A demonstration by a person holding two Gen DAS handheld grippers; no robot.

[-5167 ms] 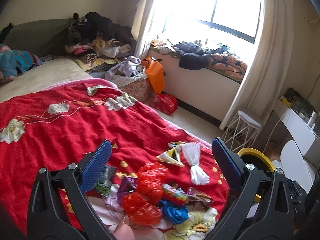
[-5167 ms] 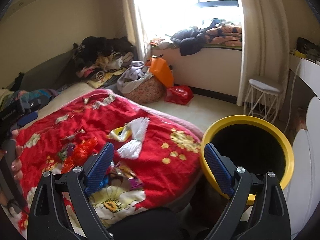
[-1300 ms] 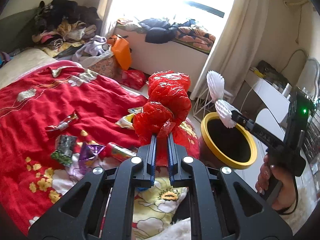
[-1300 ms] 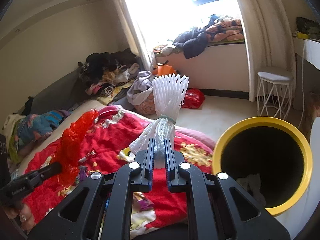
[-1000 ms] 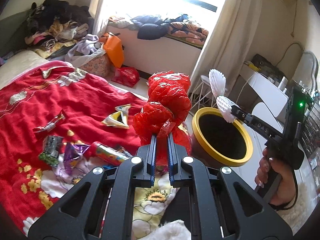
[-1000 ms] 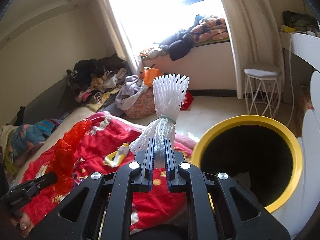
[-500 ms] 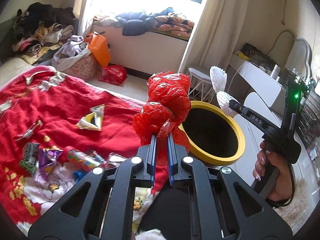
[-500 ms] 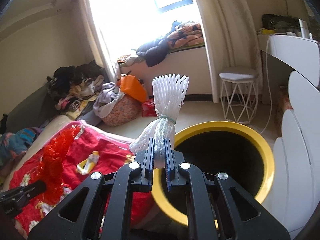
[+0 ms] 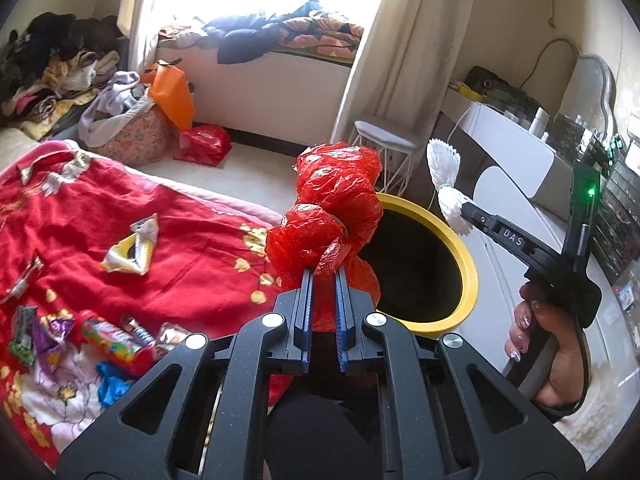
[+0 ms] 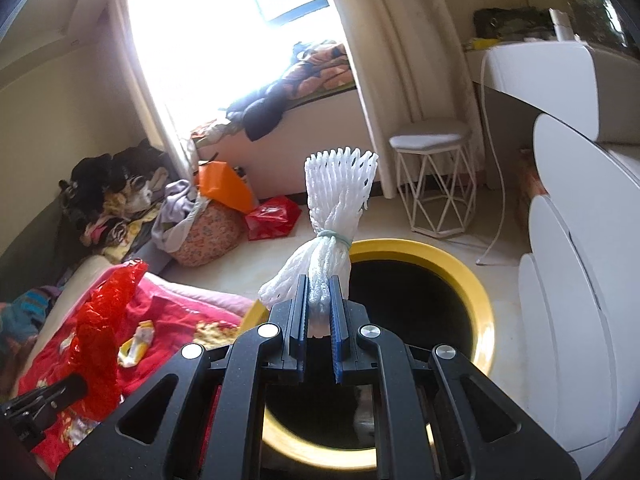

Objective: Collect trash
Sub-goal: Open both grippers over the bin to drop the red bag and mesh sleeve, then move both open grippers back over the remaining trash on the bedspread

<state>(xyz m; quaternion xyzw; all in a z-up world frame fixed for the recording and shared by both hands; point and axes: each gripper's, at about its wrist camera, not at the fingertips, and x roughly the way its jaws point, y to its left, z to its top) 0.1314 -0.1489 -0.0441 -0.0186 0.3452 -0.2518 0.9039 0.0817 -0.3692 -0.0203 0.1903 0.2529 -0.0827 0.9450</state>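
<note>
Beside the bed (image 9: 192, 240), we hold light, crushable trash over the yellow bin (image 10: 478, 292): left tool (image 9: 324, 280) clamps red plastic (image 9: 340, 208), right tool (image 10: 319, 292) pinches white foam netting (image 10: 332, 216) at its gathered end.

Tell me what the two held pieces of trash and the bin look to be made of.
Red bag: thin glossy plastic film, crinkled with bright highlights. White net: soft foam mesh, matte, open lattice, banded at the middle. Bin: probably smooth plastic, yellow rim with a slight sheen, dark inside.
</note>
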